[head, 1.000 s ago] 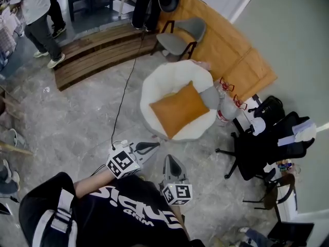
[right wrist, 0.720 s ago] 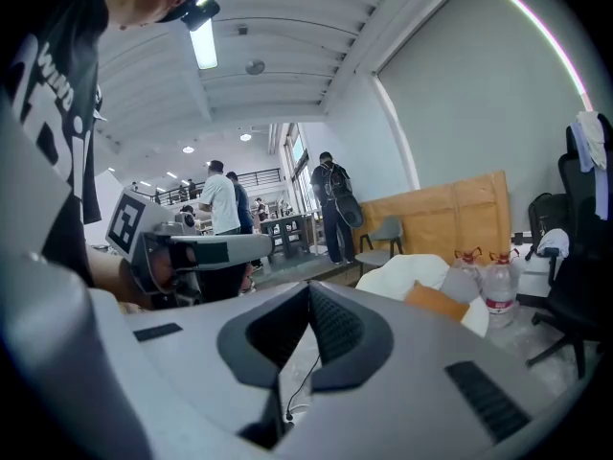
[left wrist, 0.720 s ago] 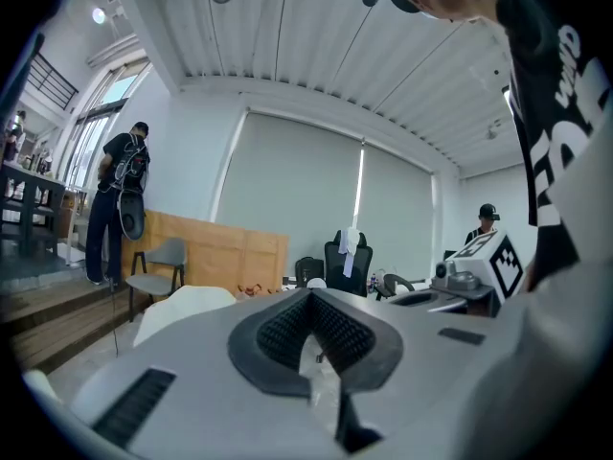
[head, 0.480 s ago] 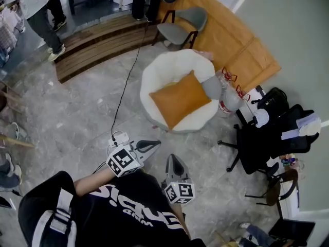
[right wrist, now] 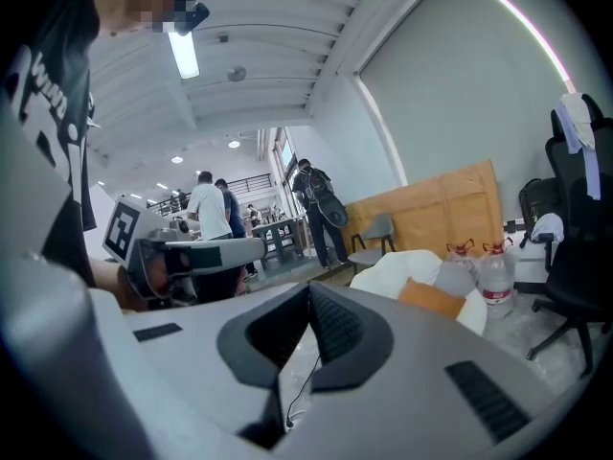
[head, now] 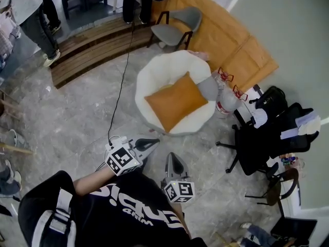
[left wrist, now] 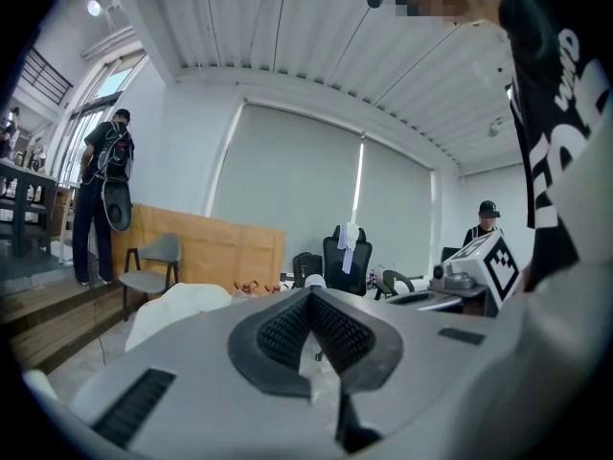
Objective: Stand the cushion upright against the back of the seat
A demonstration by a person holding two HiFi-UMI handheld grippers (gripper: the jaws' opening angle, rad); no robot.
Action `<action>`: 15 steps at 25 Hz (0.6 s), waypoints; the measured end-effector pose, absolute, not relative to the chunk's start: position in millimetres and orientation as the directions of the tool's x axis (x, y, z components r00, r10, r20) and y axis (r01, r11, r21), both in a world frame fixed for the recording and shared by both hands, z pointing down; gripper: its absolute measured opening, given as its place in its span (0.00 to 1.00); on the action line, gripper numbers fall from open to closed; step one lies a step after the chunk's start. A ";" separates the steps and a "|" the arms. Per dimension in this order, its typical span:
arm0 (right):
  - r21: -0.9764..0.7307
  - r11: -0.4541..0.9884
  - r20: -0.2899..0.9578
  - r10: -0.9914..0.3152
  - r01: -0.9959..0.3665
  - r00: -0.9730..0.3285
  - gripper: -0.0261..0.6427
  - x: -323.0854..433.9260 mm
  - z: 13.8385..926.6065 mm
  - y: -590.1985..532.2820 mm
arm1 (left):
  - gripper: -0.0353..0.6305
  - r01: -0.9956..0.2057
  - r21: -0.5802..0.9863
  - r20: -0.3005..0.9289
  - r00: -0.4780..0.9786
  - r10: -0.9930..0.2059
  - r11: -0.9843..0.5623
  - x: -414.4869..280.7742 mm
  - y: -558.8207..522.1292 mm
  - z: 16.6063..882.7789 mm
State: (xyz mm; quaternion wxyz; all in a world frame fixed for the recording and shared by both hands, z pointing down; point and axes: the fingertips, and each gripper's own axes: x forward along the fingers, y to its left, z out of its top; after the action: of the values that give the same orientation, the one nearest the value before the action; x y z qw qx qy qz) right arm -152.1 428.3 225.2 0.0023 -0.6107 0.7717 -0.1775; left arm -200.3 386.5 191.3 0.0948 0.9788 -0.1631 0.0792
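An orange cushion [head: 176,100] lies flat, tilted like a diamond, on the seat of a round white armchair [head: 154,76] in the head view. In the right gripper view the orange cushion [right wrist: 430,298] shows low on the white armchair [right wrist: 407,267]. A grey cushion [head: 208,87] rests at the chair's right side. My left gripper [head: 156,143] and my right gripper [head: 172,158] are both shut and empty, held close to my chest, well short of the chair. In the left gripper view the left gripper [left wrist: 310,295] has its pads touching; only the chair's white back [left wrist: 177,307] shows.
A black cable [head: 121,86] runs across the marble floor to a socket block near my left gripper. Water bottles [head: 224,103] stand right of the armchair, with a black office chair [head: 262,143] beyond. A grey chair [head: 177,27], a wooden step [head: 92,48] and people stand behind.
Both grippers, still shut, have shifted slightly; the armchair and cushion sit a little higher and further left in the head view as I come nearer.
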 end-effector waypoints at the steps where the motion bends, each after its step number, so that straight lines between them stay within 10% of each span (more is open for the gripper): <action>1: -0.276 0.192 0.211 -0.944 -0.942 -0.254 0.07 -149.8 225.0 423.3 | 0.06 -0.335 0.158 0.184 0.934 -0.306 -0.929 -197.9 380.5 190.8; 15: -0.276 0.192 0.234 -0.937 -0.942 -0.259 0.07 -112.3 231.3 290.1 | 0.06 -0.320 0.163 0.168 0.941 -0.293 -0.933 -151.8 243.2 186.7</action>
State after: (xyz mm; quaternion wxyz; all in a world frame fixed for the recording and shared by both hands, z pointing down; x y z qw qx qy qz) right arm -112.3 290.1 231.3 -0.0064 -0.6086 0.7718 -0.1840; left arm -151.8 243.2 186.7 0.0944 0.9806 -0.1562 0.0708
